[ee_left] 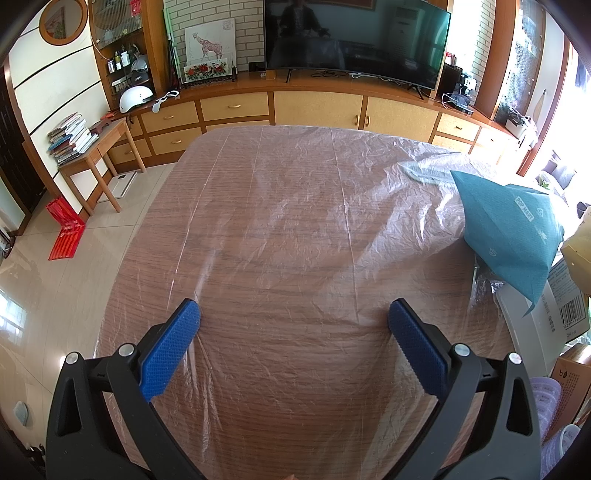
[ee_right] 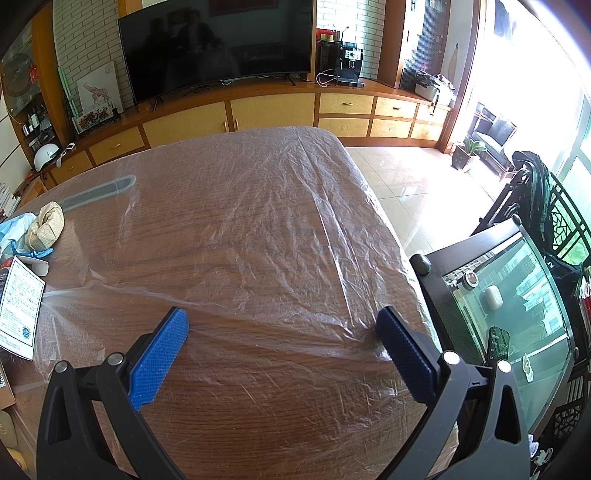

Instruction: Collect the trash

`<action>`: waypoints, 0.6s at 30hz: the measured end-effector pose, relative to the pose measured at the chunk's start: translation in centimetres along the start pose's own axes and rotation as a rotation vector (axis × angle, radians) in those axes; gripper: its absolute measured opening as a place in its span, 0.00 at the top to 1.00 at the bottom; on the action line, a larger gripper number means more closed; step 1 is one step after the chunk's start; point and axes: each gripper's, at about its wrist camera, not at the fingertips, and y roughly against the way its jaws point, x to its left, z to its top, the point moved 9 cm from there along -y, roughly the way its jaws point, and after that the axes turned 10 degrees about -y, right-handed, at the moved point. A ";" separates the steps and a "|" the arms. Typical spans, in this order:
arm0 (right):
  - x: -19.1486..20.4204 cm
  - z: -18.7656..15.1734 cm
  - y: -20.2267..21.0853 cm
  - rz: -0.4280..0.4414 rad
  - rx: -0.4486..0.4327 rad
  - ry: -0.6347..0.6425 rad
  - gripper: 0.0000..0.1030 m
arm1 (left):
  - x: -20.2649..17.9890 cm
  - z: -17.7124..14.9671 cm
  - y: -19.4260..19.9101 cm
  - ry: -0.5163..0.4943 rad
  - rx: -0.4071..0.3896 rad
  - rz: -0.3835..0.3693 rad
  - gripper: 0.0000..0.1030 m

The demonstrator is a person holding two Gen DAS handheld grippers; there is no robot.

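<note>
Right wrist alone shows crumpled paper [ee_right: 46, 226] (both grippers [ee_left: 294, 320] [ee_right: 282, 328] gape, empty).

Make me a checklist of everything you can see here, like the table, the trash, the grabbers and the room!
Surface: wooden table covered with crinkled clear plastic sheet.
Job's things: teal paper bag lying at the table's side; crumpled beige wad and a printed leaflet near the other edge.
Clutter: barcoded boxes beside the teal bag.
Grippers: left gripper open, holding nothing; right gripper open, holding nothing; blue fingers low over the sheet.
Cables: white cord by the coffee machine.
Surroundings: television, wooden cabinets, white helmet, stacked books, glass side table.
</note>
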 end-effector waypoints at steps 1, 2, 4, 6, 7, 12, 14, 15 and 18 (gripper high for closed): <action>0.0 0.0 0.0 0.000 0.000 0.000 0.03 | 0.0 0.0 0.0 0.000 0.000 0.000 0.01; 0.0 0.0 0.0 -0.001 0.000 -0.001 0.04 | 0.0 0.0 0.0 0.000 0.000 0.000 0.01; 0.0 0.0 0.0 -0.001 0.000 -0.003 0.04 | 0.0 0.0 0.0 0.001 0.000 0.001 0.01; 0.0 0.0 0.0 -0.002 0.000 -0.004 0.04 | 0.1 0.0 0.0 0.006 0.001 0.004 0.01; 0.0 0.0 -0.1 -0.002 -0.001 -0.005 0.04 | 0.1 0.0 0.0 0.008 0.001 0.006 0.01; -0.3 -0.4 0.1 -0.032 0.096 -0.050 0.04 | 0.0 -0.4 0.2 0.004 0.040 -0.006 0.01; 0.1 -0.5 0.9 0.005 0.104 -0.077 0.04 | 0.2 -0.1 1.1 0.024 0.036 -0.012 0.01; 0.8 -0.4 2.4 0.033 0.082 -0.080 0.04 | 0.0 0.2 2.3 0.022 -0.004 -0.036 0.01; 3.2 -1.2 7.0 0.109 0.014 -0.030 0.04 | -1.3 0.6 6.5 -0.031 -0.115 -0.094 0.01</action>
